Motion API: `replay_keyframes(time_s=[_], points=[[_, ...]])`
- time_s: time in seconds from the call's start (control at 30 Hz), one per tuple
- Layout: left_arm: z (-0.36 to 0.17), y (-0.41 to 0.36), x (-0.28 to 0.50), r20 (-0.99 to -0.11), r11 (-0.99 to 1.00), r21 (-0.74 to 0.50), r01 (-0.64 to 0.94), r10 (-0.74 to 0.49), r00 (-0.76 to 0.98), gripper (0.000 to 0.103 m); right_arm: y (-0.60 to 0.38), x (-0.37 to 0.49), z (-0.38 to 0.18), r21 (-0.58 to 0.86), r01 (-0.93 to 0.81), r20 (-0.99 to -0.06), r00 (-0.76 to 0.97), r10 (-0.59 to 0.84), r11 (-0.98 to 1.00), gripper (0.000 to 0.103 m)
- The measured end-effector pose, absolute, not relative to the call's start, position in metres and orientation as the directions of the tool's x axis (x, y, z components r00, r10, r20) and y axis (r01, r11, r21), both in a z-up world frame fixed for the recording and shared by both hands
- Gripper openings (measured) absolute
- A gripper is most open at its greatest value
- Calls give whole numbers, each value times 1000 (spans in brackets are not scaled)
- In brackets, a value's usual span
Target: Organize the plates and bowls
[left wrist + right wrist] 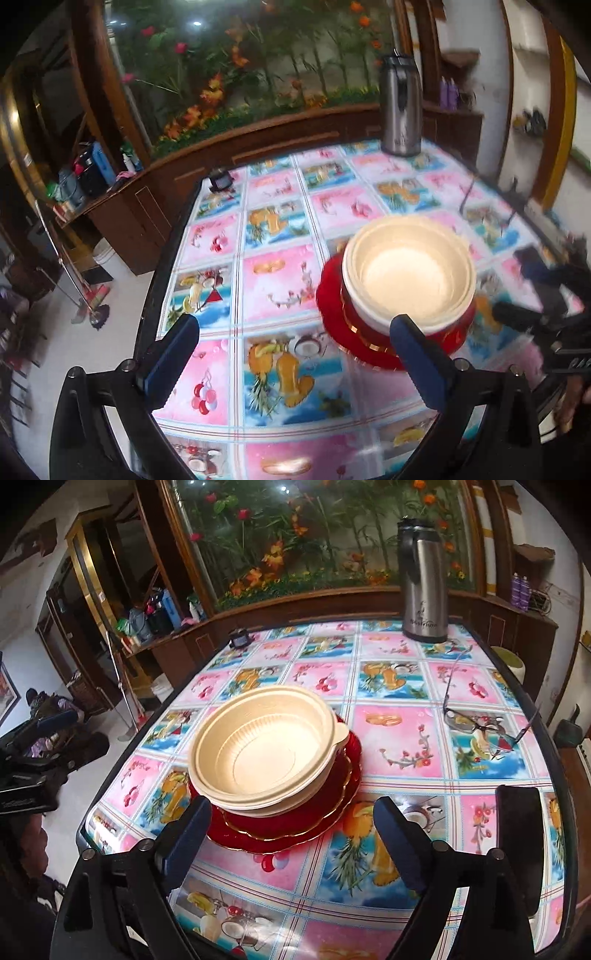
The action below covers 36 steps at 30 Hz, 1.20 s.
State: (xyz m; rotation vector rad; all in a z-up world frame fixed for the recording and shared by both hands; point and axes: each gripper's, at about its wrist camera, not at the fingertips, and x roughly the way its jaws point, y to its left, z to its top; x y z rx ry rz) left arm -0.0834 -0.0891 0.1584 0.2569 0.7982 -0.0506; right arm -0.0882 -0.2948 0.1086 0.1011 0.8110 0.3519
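Now we have both claws wide open and empty, the left gripper (295,354) and right gripper (291,834). Cream bowls (266,753) sit nested and empty on red plates (295,830), mid-table, at eleven o'clock from our right claw. They look light, thin and slippery; the lipped rim seems our best hold.

Cream bowls (266,753) nested atop red plates (295,830)
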Motion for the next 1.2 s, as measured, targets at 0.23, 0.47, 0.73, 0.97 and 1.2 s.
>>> replay_keyframes(time_s=[0.23,0.47,0.73,0.97,1.2], points=[[146,-87,-79,-721,966,235,105,101,685,103,-289,-85,111,197,-272,-690,644,330,942,92],[141,-88,-75,-728,964,244,107,109,677,103,-289,-84,109,190,-269,-697,640,323,944,92],[139,-90,-74,-729,963,249,108,113,675,103,-291,-84,109,193,-257,-697,643,317,947,92],[138,-90,-73,-730,962,251,108,115,673,103,-291,-83,108,194,-255,-701,640,316,947,92],[136,-90,-73,-729,962,250,109,112,675,103,-290,-83,108,187,-258,-700,642,313,948,92]])
